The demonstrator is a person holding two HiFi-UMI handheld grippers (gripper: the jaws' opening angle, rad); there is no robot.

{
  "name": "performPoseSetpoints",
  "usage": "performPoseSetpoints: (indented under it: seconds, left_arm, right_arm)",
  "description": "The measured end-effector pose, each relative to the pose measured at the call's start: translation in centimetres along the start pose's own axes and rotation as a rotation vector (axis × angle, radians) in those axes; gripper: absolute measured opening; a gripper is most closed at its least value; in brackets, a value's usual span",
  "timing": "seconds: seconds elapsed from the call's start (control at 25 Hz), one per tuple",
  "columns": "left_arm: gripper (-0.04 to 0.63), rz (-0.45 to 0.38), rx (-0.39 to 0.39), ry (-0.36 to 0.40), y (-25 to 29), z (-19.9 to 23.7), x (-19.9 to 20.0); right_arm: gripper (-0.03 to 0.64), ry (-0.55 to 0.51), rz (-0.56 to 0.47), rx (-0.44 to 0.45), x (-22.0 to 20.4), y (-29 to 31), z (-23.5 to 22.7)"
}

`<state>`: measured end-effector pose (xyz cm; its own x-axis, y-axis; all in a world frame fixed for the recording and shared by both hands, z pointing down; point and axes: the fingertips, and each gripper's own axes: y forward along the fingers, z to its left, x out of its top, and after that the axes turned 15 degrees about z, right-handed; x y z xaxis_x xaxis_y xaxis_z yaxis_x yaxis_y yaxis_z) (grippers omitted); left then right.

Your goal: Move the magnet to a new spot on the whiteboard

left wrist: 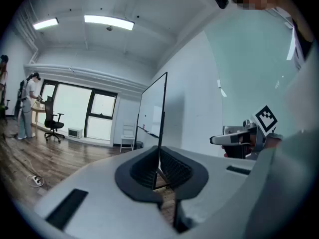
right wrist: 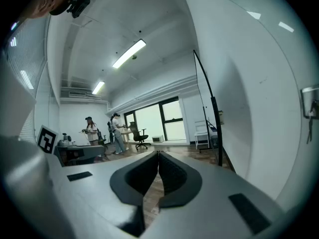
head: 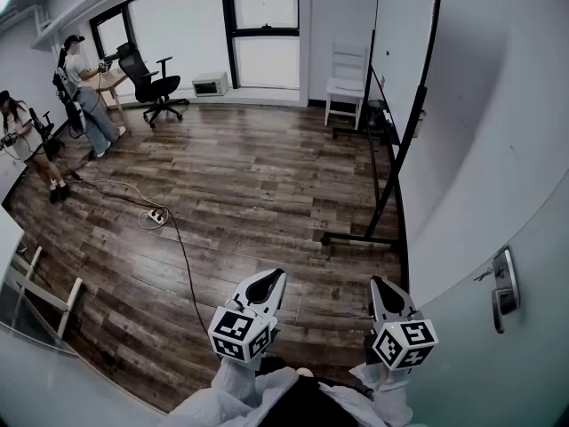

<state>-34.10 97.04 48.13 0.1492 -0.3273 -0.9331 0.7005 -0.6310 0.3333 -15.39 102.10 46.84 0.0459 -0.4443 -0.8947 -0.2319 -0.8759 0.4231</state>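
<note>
Carrying square coded markers (head: 236,332), left claw (head: 271,277), right claw (head: 377,283), both closed

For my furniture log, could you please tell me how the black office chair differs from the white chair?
The black office chair has armrests and a star base; the white chair has four straight legs and no arms. The black office chair stands by the window; the white chair stands beside the whiteboard. Both are unoccupied on the wooden floor.
</note>
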Motion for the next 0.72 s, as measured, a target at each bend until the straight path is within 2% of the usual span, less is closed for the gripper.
performPoseSetpoints:
  seconds: [0.28, 0.56, 0.72]
  left_arm:
    - [0.02, 0.009, -0.018, -0.009, -0.6, -0.3, -0.5]
    - [0.02, 0.031, 0.002, -0.014, -0.7, -0.4, -1.7]
    - [0.02, 0.037, 0.014, 0.008, -1.4, -1.0, -1.8]
  right_arm:
    - [0.028, -0.009, 0.01, 0.013, -0.6, -0.2, 1.0]
    - [0.029, -0.004, -0.031, 0.025, -0.6, -0.6, 1.4]
    - [0.029, 0.004, -0.042, 0.034, -0.6, -1.1, 1.6]
